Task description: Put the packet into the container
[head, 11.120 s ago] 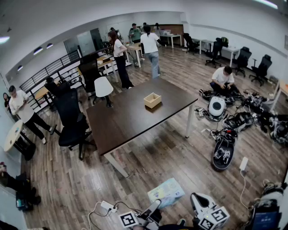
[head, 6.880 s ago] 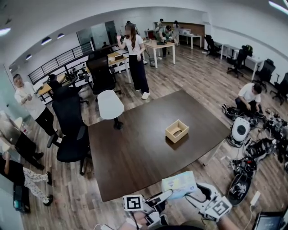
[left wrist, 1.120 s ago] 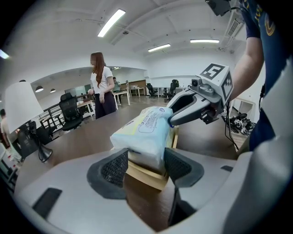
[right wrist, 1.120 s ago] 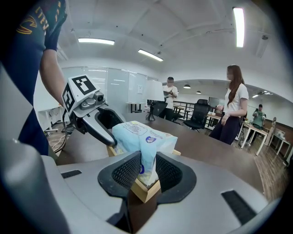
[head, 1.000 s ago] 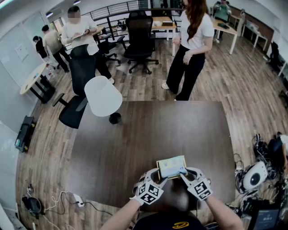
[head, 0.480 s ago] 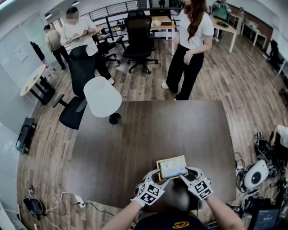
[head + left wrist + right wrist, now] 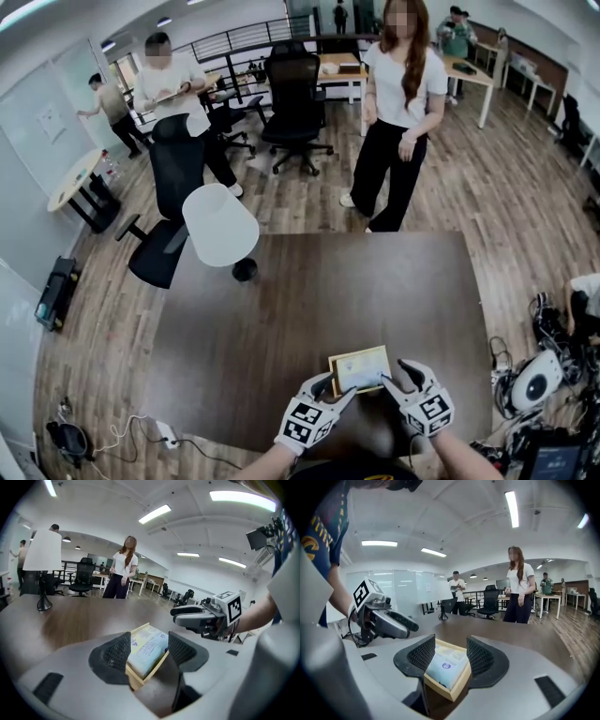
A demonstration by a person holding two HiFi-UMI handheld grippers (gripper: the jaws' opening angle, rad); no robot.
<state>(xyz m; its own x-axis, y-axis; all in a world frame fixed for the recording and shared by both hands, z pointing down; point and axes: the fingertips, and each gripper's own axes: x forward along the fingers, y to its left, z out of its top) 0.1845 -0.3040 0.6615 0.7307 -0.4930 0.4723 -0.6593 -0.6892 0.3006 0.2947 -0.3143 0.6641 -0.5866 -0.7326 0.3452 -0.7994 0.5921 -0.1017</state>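
Looking steeply down on a dark brown tabletop (image 7: pixel 309 300). Near its close edge, a small open wooden container (image 7: pixel 333 367). Inside it, a pale packet (image 7: pixel 361 369) lying face up and filling most of the box. Just left of the container, the left tongs (image 7: pixel 330 389), released, jaws wide, gripping nothing. Just right of it, the right tongs (image 7: pixel 401 377), also released, jaws having just been opening. From each tongs' own camera, container and packet framed between the black ribbed pads, with no pad pressing on either. Beyond the far edge of the tabletop, a standing person (image 7: pixel 401 112). At the far left corner, a white chair (image 7: pixel 220 225).
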